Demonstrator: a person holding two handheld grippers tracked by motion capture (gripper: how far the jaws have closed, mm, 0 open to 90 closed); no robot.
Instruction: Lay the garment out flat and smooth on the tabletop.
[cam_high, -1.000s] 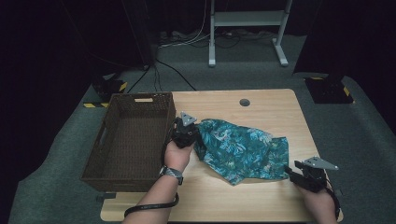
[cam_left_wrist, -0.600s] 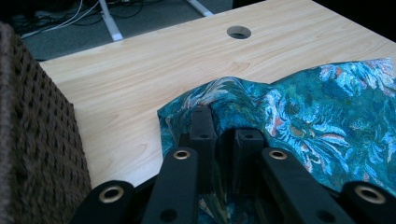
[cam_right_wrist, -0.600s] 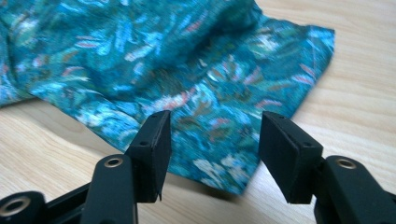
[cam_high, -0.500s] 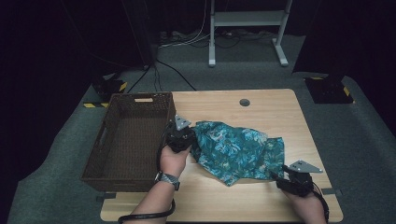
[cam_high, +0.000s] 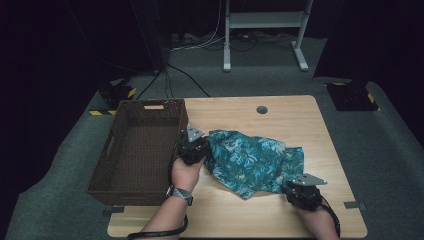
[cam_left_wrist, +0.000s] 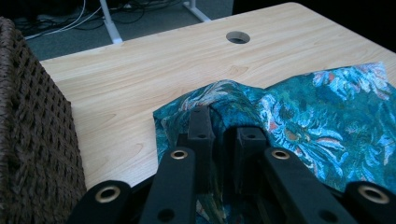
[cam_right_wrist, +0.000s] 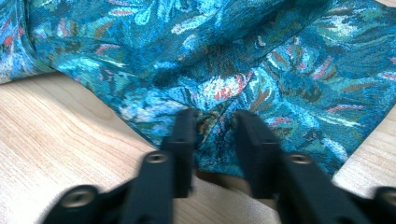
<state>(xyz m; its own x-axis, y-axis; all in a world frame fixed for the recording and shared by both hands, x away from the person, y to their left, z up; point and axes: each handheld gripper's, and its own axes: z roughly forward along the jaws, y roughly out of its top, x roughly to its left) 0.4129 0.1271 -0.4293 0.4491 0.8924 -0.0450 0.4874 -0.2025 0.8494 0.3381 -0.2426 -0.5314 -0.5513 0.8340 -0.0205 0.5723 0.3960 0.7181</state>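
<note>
With left claw (cam_high: 192, 148) clenched on the teal cloth (cam_high: 250, 161) lying on the surface (cam_high: 280, 115) beside the basket (cam_high: 125, 150), close right claw (cam_right_wrist: 212, 128), just narrowing, fully onto the near hem before lifting.

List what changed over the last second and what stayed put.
The right gripper slid in from the table's right edge to the near edge of the teal floral cloth; its jaws have just been closing, with cloth between them. The left gripper stayed clamped on the cloth's left end beside the wicker basket, which kept its place.
</note>
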